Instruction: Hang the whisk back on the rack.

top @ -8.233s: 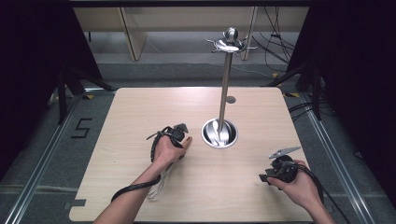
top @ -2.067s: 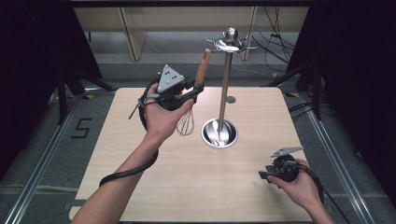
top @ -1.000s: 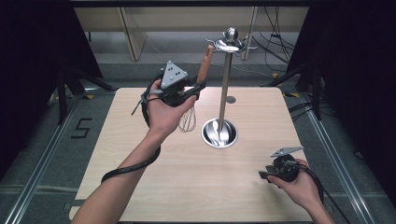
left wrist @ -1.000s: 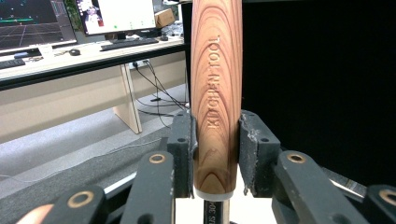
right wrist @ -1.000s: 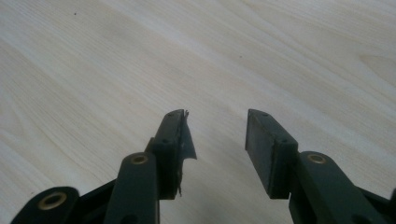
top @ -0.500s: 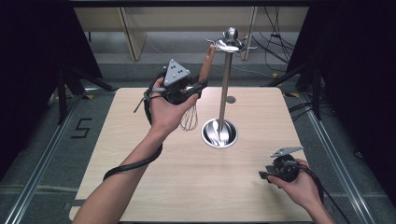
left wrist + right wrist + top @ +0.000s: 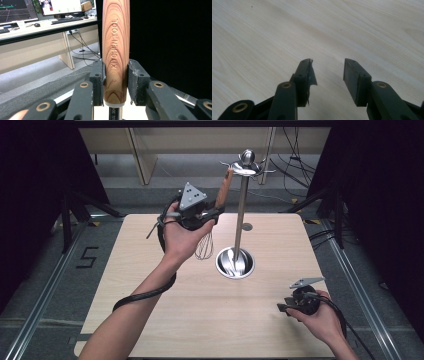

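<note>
My left gripper (image 7: 212,213) is raised above the table's back half, shut on the wooden handle of a whisk (image 7: 223,189). The whisk's wire head (image 7: 204,245) hangs below the hand. The handle's top end nearly reaches the hook crown of a steel utensil stand (image 7: 241,200); I cannot tell if they touch. In the left gripper view the handle (image 7: 115,47), stamped KITCHEN TOOL, stands upright between both pads (image 7: 98,80). My right gripper (image 7: 284,308) rests low near the table's front right, open and empty. In the right gripper view its fingertips (image 7: 327,72) hover over bare wood.
The stand's round base (image 7: 235,262) holds spoon-like utensils at the middle of the light wooden table (image 7: 150,285). A small round disc (image 7: 247,226) lies behind the stand. Dark floor and metal rails surround the table; a desk with monitors (image 7: 37,12) is in the background.
The left gripper lifted the whisk from the table, then carried it rightward and up toward the stand's top. The right gripper has stayed still.
</note>
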